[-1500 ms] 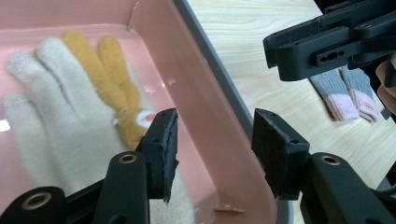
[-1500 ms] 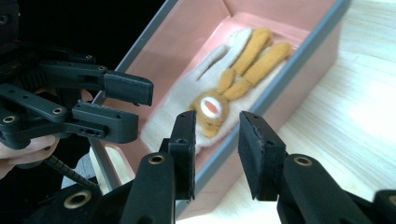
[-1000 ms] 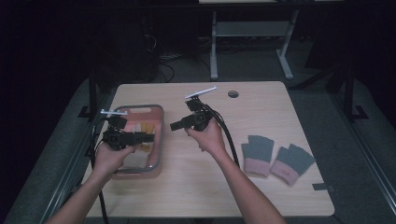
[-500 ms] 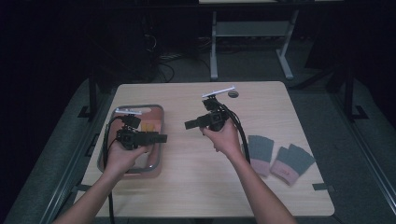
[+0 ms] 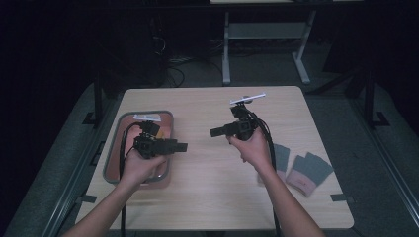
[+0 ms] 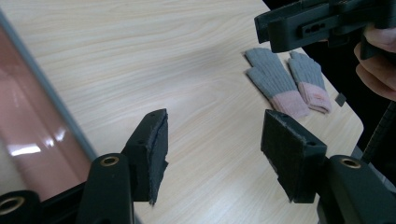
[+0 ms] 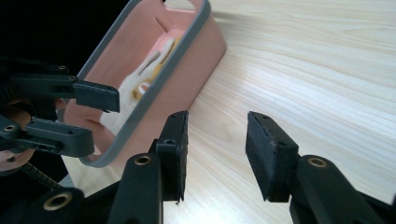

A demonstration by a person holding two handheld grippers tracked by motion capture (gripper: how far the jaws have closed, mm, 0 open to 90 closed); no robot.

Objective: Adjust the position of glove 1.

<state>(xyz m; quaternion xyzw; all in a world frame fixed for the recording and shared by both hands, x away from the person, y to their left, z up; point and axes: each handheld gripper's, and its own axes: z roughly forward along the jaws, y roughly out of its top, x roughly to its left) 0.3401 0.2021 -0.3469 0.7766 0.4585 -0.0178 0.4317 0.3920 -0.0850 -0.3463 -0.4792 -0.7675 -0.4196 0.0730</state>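
Both grippers have lifted and drawn apart over the last second. The left gripper (image 5: 181, 146), which a second ago hung over the tray (image 5: 114, 148), now pokes past the tray's right rim over bare bench (image 5: 207, 187), and the right gripper (image 5: 215, 132) has moved from beside the tray toward the bench's middle, pointing left. In the left gripper view its fingers (image 6: 152, 154) stand wide apart with nothing between them, only wood grain beyond; the right gripper's fingers (image 7: 173, 149) are likewise spread and hold nothing. The tray sits at the bench's left side with some pale and yellow items inside, too blurred to name. The gloves (image 5: 301, 168) lie flat side by side near the right edge, well apart from either gripper and untouched. My reading is that the hands have left the tray and that the gloves are next, since the left gripper's camera faces them.
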